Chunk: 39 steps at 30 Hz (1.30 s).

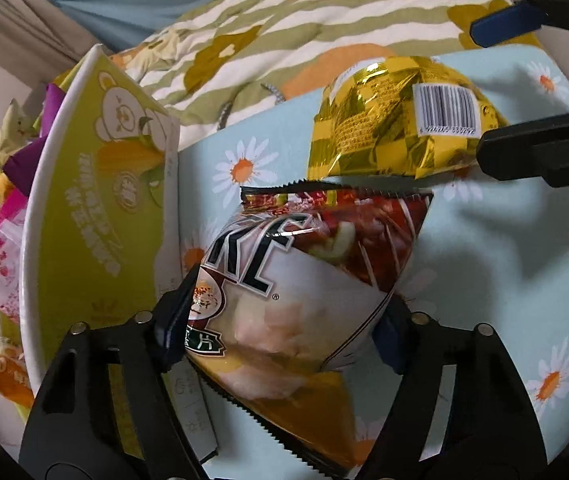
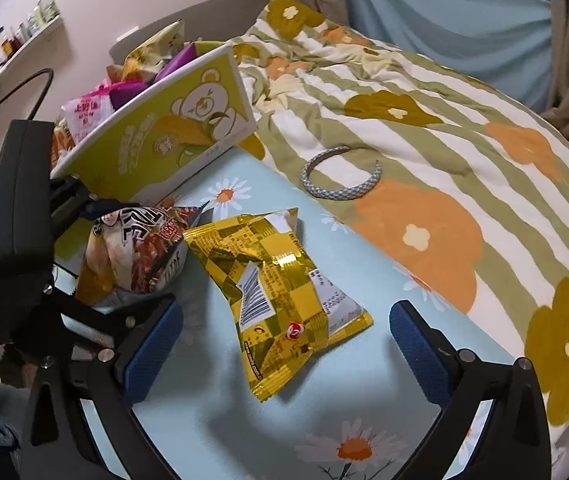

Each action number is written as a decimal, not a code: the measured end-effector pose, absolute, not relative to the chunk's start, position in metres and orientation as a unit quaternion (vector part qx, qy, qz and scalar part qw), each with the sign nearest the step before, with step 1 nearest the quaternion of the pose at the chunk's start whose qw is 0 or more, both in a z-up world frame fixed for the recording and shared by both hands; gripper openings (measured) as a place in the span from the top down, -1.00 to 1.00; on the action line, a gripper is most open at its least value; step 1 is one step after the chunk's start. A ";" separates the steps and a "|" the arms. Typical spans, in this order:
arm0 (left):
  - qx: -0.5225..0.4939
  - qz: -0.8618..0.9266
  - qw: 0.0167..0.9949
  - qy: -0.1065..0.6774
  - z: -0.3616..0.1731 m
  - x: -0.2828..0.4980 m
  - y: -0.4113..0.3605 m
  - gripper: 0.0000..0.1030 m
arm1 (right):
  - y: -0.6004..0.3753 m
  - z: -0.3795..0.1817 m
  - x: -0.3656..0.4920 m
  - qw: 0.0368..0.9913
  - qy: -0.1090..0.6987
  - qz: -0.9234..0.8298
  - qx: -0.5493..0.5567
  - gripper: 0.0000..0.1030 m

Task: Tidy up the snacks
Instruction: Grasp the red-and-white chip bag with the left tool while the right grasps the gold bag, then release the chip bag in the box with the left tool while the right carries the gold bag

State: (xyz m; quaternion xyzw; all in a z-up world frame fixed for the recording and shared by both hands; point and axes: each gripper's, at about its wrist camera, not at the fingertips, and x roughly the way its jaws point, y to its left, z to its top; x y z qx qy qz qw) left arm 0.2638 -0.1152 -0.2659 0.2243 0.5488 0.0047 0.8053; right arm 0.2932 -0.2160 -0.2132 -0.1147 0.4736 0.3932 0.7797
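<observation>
Surface: a pale blue cloth printed with white daisies [image 2: 220, 432] covers the flat top, lying on a bed under a striped green-and-cream quilt with orange and mustard flowers [image 2: 444, 152].
Chip bag: a glossy, puffed white and dark red crisp bag with a serrated top edge [image 1: 304, 280] lies on the daisy cloth just beside the box; large black letters "KE" and a green badge show in the left wrist view, the rest too blurred to read.
Left tool: its blue-padded tool [image 1: 280, 336] has the bag's lower half between its pads, which press in on both sides and crease the foil.
Gold packet: a crinkled, metallic gold-checked packet [image 2: 280, 300] lies flat on the cloth, its top edge touching the crisp bag; a white barcode panel and fine print face up, unreadable.
Right tool: the right tool [image 2: 284, 348] stands wide apart, pads either side of the gold packet's lower end, not touching it.
Box: a lime-green cardboard box with a white bear cartoon and white rim [image 1: 96, 208] stands at the cloth's edge, holding pink, purple and orange wrappers [image 1: 0, 264].
Only in right view: a grey woven hairband [image 2: 340, 192] on the quilt; a wall shelf with bottles [image 2: 16, 48].
</observation>
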 end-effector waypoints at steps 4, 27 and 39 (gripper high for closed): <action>0.205 0.000 0.812 0.547 -0.261 0.258 -0.110 -0.25 | -0.210 -0.219 0.294 0.772 0.470 0.409 -0.125 -1.00; 0.149 0.022 0.811 0.565 -0.261 0.243 -0.087 -0.24 | -0.169 -0.250 0.296 0.745 0.470 0.437 -0.181 -0.64; 0.130 0.015 0.825 0.550 -0.241 0.236 -0.086 -0.24 | -0.182 -0.239 0.287 0.764 0.477 0.405 -0.159 0.12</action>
